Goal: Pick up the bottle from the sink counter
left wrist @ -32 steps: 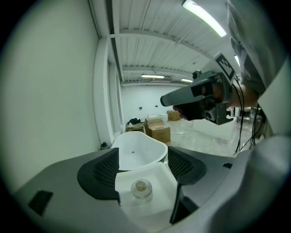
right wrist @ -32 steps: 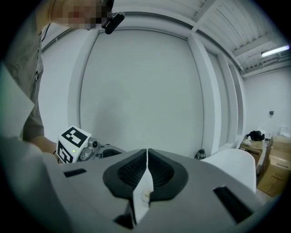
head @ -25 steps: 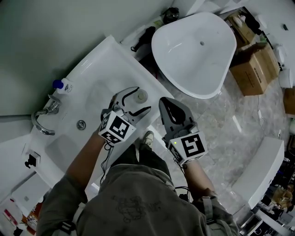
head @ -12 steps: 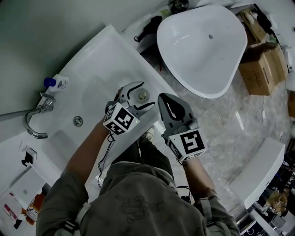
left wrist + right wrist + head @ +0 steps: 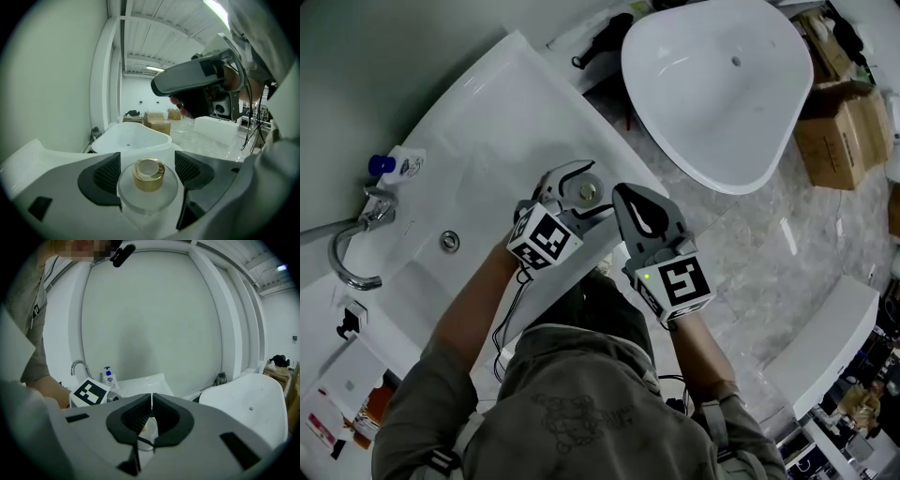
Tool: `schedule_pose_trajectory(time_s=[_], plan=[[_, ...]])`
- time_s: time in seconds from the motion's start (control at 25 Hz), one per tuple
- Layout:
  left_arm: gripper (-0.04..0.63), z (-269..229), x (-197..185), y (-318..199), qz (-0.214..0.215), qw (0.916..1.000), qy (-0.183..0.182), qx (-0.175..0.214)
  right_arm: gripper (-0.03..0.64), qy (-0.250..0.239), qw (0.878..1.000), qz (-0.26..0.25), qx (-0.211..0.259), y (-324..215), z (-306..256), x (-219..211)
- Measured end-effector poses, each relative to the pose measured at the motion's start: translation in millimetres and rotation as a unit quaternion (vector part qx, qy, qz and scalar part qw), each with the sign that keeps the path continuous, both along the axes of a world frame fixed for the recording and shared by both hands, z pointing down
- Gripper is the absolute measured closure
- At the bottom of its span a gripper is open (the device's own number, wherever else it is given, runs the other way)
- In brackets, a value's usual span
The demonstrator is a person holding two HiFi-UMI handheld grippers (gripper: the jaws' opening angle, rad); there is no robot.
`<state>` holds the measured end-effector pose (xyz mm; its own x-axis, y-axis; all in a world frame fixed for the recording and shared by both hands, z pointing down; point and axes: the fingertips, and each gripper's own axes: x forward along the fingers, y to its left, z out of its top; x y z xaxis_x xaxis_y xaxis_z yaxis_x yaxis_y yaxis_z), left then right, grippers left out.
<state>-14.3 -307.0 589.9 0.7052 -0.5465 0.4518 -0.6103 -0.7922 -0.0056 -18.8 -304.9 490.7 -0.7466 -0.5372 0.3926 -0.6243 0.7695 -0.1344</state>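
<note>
White sink counter (image 5: 487, 112) runs from 7 to 1 o'clock across the head view. At its 9 o'clock end are a faucet (image 5: 370, 204) and a blue-capped soap (image 5: 394, 165), and a drain (image 5: 448, 240) sits in the basin. Near the counter's front edge, about the picture's centre, the bottle (image 5: 585, 193) stands upright, clear with a gold cap. From 7 o'clock the left gripper (image 5: 594, 189) reaches around it. Its jaws have just been opening and stand wide apart, one on each side of the bottle. In the left gripper view the pads (image 5: 105, 174) flank the clear shoulder without pressing it. At 3 o'clock of the bottle, just beside it, hangs the right gripper (image 5: 622, 195), jaws together with nothing between them. In the right gripper view the bottle shows faintly behind the closed tips. Off the counter, a white tub (image 5: 722, 103) lies at 1 o'clock on a marble floor (image 5: 769, 244). Cardboard boxes (image 5: 839, 122) stand at 3 o'clock of the tub.
</note>
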Motion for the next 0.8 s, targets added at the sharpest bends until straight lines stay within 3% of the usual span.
schedule_pose_trajectory(time_s=[0.4, 0.8], plan=[[0.255, 25.3, 3.3, -4.7, -0.002, 1.0, 0.004, -0.006, 0.586, 0.017, 0.999, -0.043, -0.016, 8.3, 34.6, -16.2], [0.256, 34.5, 8.8, -2.2, 0.041, 0.9991, -0.009, 0.007, 0.584, 0.011, 0.996, -0.079, -0.026, 14.7, 51.7, -25.7]])
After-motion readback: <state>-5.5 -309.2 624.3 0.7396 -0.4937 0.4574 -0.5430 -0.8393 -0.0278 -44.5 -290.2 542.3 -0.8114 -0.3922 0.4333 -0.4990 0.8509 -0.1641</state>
